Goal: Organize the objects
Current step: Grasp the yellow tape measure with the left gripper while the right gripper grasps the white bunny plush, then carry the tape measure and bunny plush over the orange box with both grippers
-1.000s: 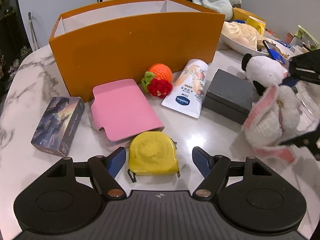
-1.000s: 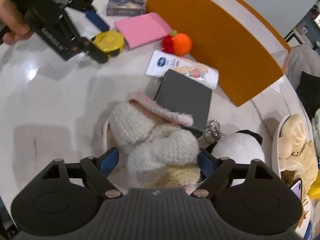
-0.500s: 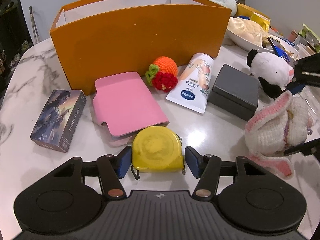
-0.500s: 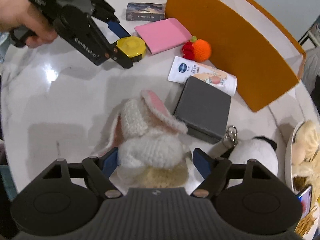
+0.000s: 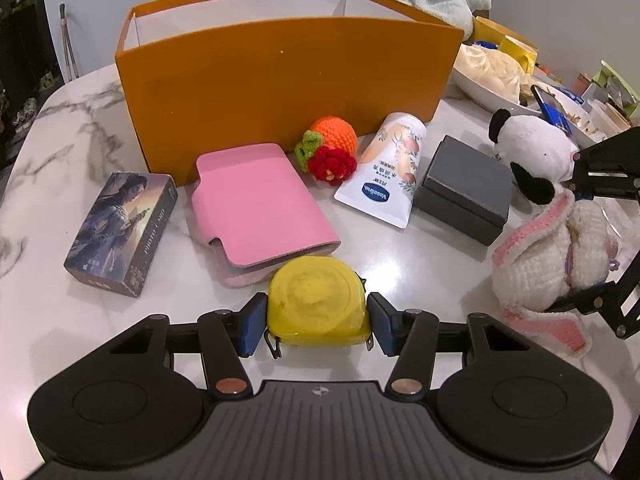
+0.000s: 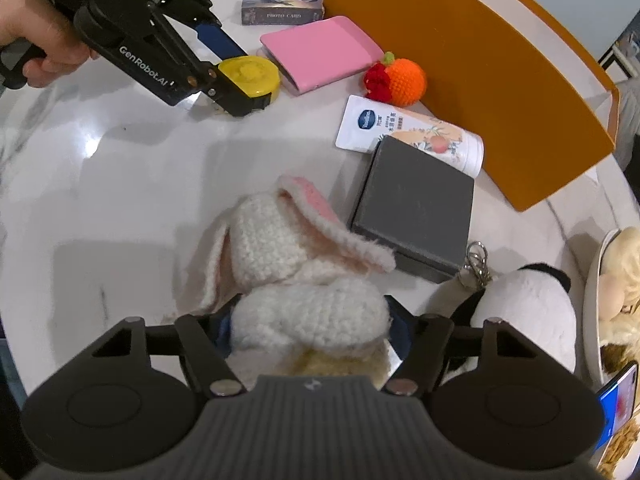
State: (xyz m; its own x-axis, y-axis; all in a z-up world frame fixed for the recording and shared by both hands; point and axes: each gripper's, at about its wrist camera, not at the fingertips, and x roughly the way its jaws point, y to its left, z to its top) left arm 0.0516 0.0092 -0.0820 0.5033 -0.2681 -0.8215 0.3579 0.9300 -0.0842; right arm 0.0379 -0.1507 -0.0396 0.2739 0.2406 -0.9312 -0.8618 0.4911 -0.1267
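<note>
Yellow tape measure point(image 5: 318, 300): on the bench point(image 5: 416, 268), between the left tongs point(image 5: 318, 322), whose jaws are closing, blue pads touching both its sides. Crochet rabbit point(image 6: 304, 276): between the right tongs point(image 6: 310, 330), jaws closing, pressed into its body. Orange box point(image 5: 288, 92): upright behind, inside not visible. In front of it: card box point(image 5: 122, 232), pink wallet point(image 5: 256, 204), crochet orange point(image 5: 330, 148), lotion tube point(image 5: 386, 168), grey box point(image 5: 466, 190), panda plush point(image 5: 534, 156). Right: white dish point(image 5: 480, 92) with pale lumps.
</note>
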